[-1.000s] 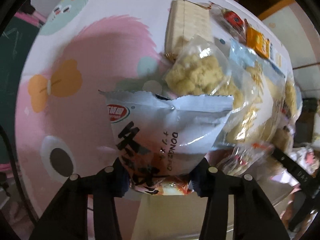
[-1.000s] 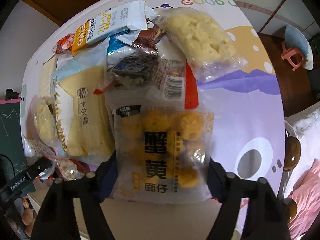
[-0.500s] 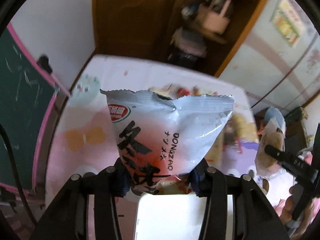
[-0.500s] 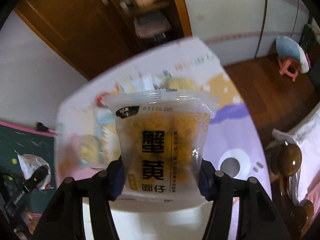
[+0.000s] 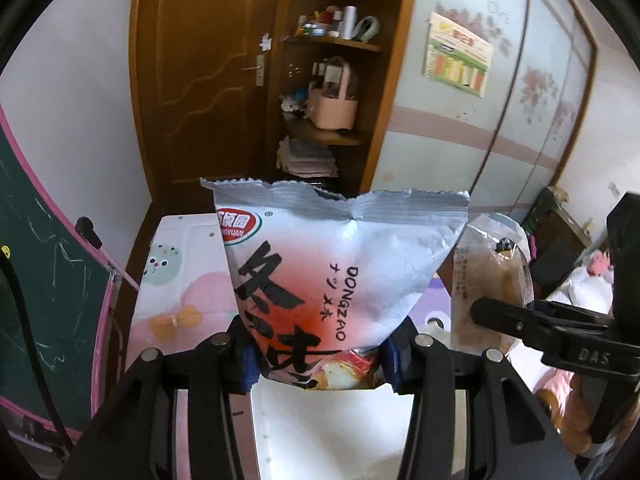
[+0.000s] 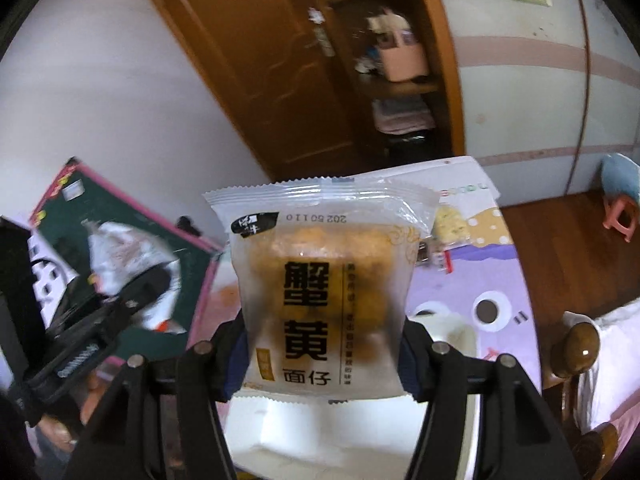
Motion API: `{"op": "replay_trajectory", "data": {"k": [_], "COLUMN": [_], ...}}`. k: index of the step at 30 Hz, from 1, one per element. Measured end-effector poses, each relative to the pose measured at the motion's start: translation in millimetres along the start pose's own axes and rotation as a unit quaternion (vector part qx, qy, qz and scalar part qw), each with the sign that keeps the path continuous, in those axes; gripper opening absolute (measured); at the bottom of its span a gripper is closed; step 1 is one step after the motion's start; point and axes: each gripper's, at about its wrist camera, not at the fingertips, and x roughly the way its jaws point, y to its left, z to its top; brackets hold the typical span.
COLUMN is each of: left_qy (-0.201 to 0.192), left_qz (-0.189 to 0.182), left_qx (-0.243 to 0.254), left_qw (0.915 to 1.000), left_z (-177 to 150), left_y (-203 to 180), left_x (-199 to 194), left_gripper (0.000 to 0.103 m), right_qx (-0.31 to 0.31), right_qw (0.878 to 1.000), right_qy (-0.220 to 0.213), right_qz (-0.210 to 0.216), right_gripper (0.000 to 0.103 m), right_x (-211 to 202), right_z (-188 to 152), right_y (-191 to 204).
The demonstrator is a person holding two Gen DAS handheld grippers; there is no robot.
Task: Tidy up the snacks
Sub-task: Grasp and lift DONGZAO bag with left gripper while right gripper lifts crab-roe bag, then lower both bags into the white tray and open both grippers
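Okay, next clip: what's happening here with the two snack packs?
A person has a snack pack in each hand-held gripper, both raised off the table. The left hand-held gripper is shut on a white and red snack bag with a crimped top. The right hand-held gripper is shut on a clear packet of yellow snacks. A white box sits just below both. The table with the cartoon cloth lies beyond, with a few snacks on it.
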Motion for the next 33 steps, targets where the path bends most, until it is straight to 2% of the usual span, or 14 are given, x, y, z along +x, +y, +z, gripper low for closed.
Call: {"op": "replay_trajectory", "data": {"k": [3, 6, 11, 15, 18, 19, 21, 23, 24, 25, 27, 33], "left_qy": [0.006, 0.026, 0.073, 0.125, 0.143, 0.147, 0.153, 0.154, 0.150, 0.142, 0.125, 0.116], "left_qz": [0.004, 0.022, 0.054, 0.050, 0.051, 0.051, 0.055, 0.062, 0.069, 0.075, 0.085, 0.088], "left_qx": [0.005, 0.013, 0.015, 0.002, 0.003, 0.004, 0.008, 0.013, 0.015, 0.017, 0.020, 0.031], "left_qw": [1.0000, 0.9993, 0.9957, 0.9909, 0.9884, 0.9879, 0.9866, 0.9860, 0.9861, 0.9868, 0.9883, 0.9889], "left_z": [-21.2, -44.9, -82.2, -105.4, -112.7, -114.4, -117.4, -118.8, -119.2, -118.5, -116.7, -116.0], "left_y": [-12.5, -13.2, -12.1, -7.9, -7.9, -7.6, -11.3, -13.5, -14.6, -15.5, -17.3, -22.3], "left_x": [-9.6, 2.7, 32.3, 56.0, 64.2, 65.6, 67.1, 67.5, 65.7, 63.0, 56.7, 50.3], "left_gripper": [0.046, 0.046, 0.046, 0.046, 0.046, 0.046, 0.047, 0.061, 0.082, 0.095, 0.096, 0.096], "right_qx": [-0.006, -0.019, -0.034, -0.022, -0.017, -0.016, -0.012, -0.007, -0.006, -0.006, -0.010, -0.033], "right_qw": [1.000, 0.999, 0.998, 0.994, 0.992, 0.991, 0.990, 0.989, 0.989, 0.989, 0.990, 0.990], "right_qy": [-0.017, -0.021, 0.019, 0.057, 0.075, 0.081, 0.092, 0.100, 0.102, 0.096, 0.080, 0.047], "right_qz": [0.002, -0.015, -0.058, -0.092, -0.098, -0.101, -0.103, -0.107, -0.110, -0.115, -0.120, -0.132], "right_gripper": [0.061, 0.062, 0.062, 0.062, 0.063, 0.064, 0.075, 0.079, 0.079, 0.079, 0.079, 0.080], "right_x": [-12.1, -12.4, 13.9, 39.1, 47.0, 49.9, 54.0, 56.6, 57.4, 55.0, 49.2, 35.5], "right_z": [-21.1, -41.0, -73.8, -93.9, -102.3, -104.2, -106.8, -107.8, -108.7, -109.5, -108.4, -105.9], "right_y": [7.1, 12.2, 10.5, -1.8, -5.2, -6.8, -8.6, -9.1, -9.1, -6.9, -5.4, 5.0]}}
